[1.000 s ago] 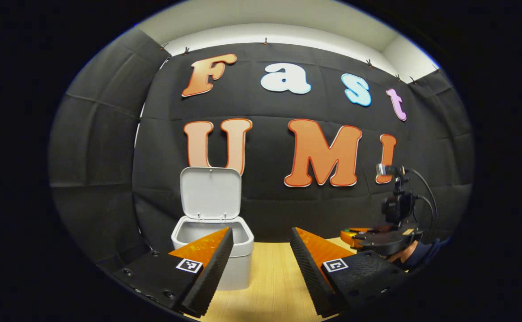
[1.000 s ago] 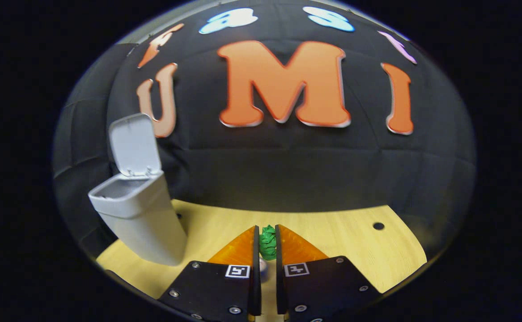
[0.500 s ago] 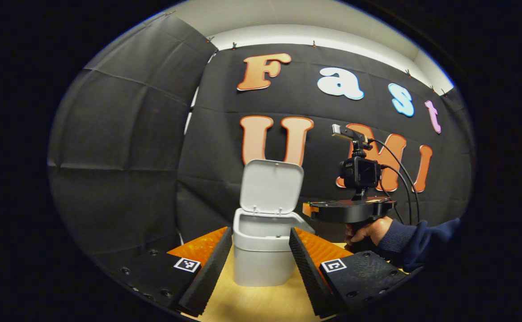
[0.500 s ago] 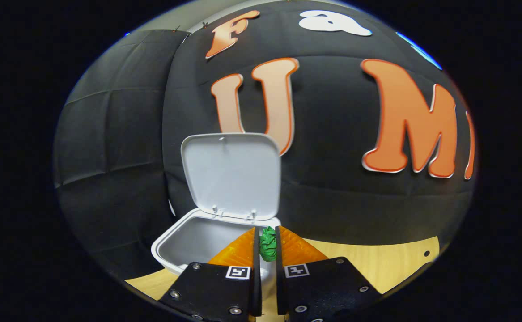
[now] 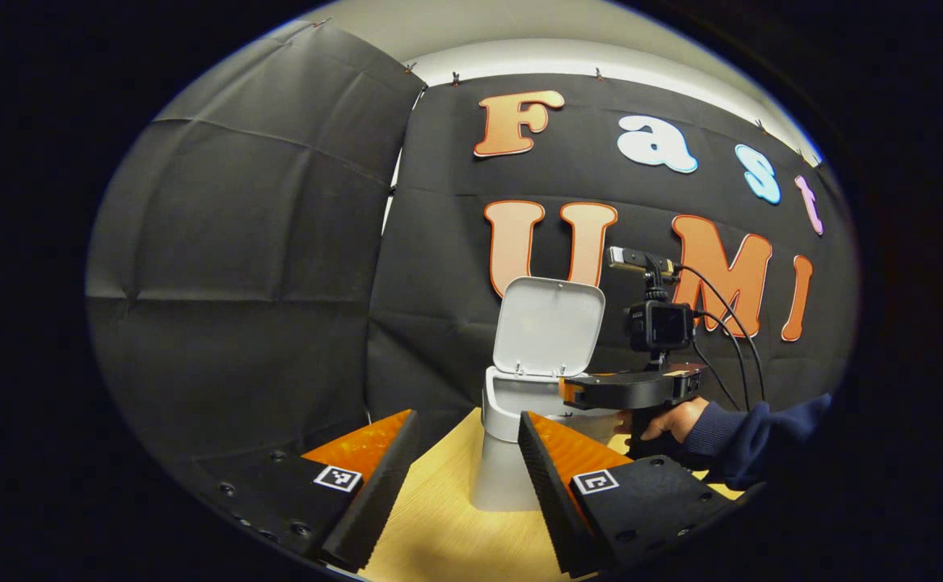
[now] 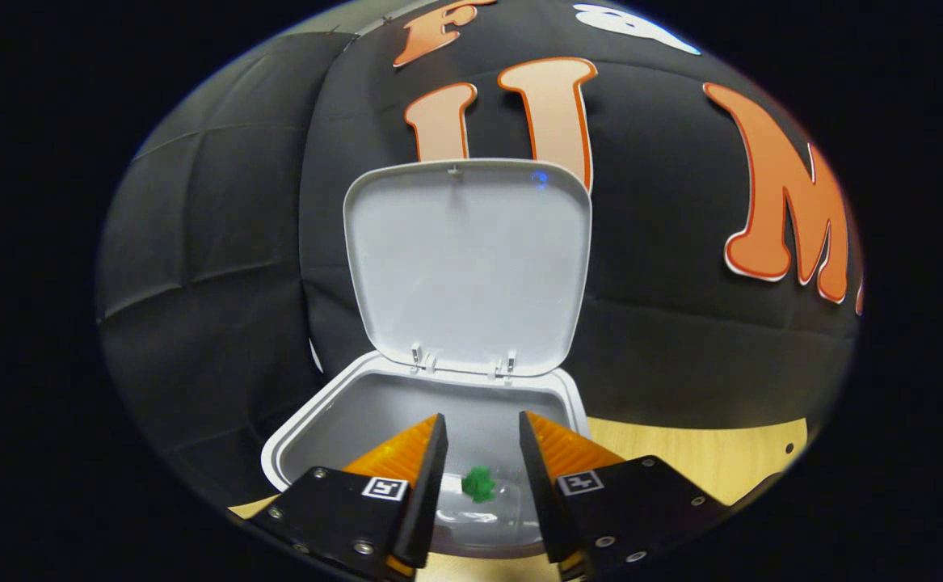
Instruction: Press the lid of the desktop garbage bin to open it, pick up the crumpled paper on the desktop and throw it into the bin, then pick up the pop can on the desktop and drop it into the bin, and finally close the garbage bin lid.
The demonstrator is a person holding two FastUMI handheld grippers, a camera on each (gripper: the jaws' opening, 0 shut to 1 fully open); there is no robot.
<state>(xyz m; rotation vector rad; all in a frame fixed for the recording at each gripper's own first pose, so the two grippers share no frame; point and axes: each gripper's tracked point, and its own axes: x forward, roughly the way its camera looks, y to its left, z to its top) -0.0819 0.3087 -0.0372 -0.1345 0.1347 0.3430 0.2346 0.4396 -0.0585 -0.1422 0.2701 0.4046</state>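
In the right gripper view, the white bin (image 6: 309,420) stands with its lid (image 6: 467,267) raised upright against the wall. My right gripper (image 6: 481,432) hangs open over the bin's mouth, and the green crumpled paper (image 6: 478,483) lies small inside the bin, below and between the fingers. From the left gripper view, the same bin (image 5: 503,461) stands on the wooden table past my left gripper (image 5: 459,428), which is open and empty. Over the bin's rim hovers the right gripper (image 5: 580,394), held by a hand (image 5: 669,419).
The wooden tabletop (image 5: 439,525) runs under the bin, and it reaches to the right of the bin (image 6: 705,461) with a small hole (image 6: 791,447) near its edge. Black cloth walls close in behind and to the left.
The right gripper moved over the bin, opened and let go of the green paper, which dropped inside. The left gripper's view swung left, so the bin now sits right of centre.
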